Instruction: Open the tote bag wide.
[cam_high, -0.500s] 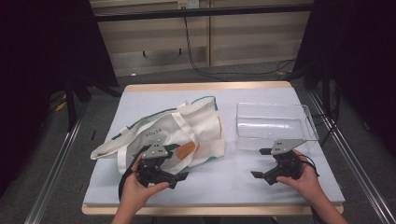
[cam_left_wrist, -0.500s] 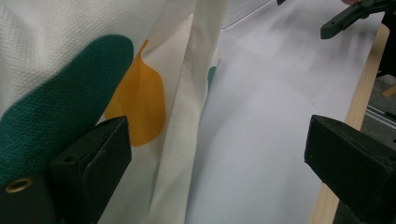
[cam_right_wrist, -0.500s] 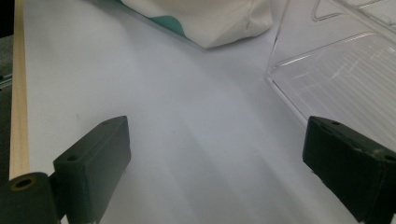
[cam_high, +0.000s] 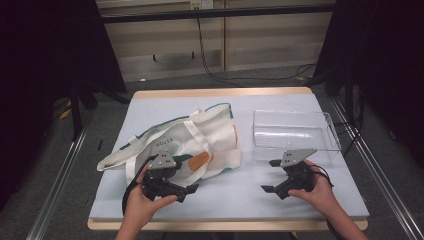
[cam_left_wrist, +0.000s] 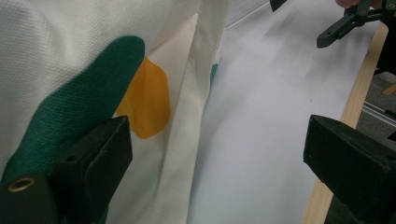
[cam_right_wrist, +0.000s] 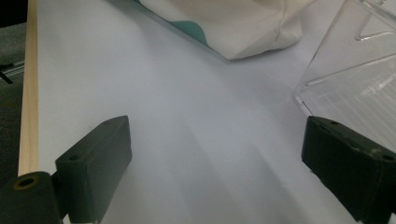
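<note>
Dark curtains and a panelled wall stand behind the table (cam_high: 235, 197), its pale top framed by a wooden edge. Largest on it is the cloth tote bag (cam_high: 185, 145), lying flat toward the left edge with its handles slack, likely laid out for handling. Near the right edge sits the clear plastic bin (cam_high: 292, 135), nothing visible inside it. At the front edge, the left gripper (cam_high: 187, 190) hovers at the bag's near hem, jaws apart and holding nothing; the right gripper (cam_high: 270, 176) waits just before the bin, likewise spread wide
</note>
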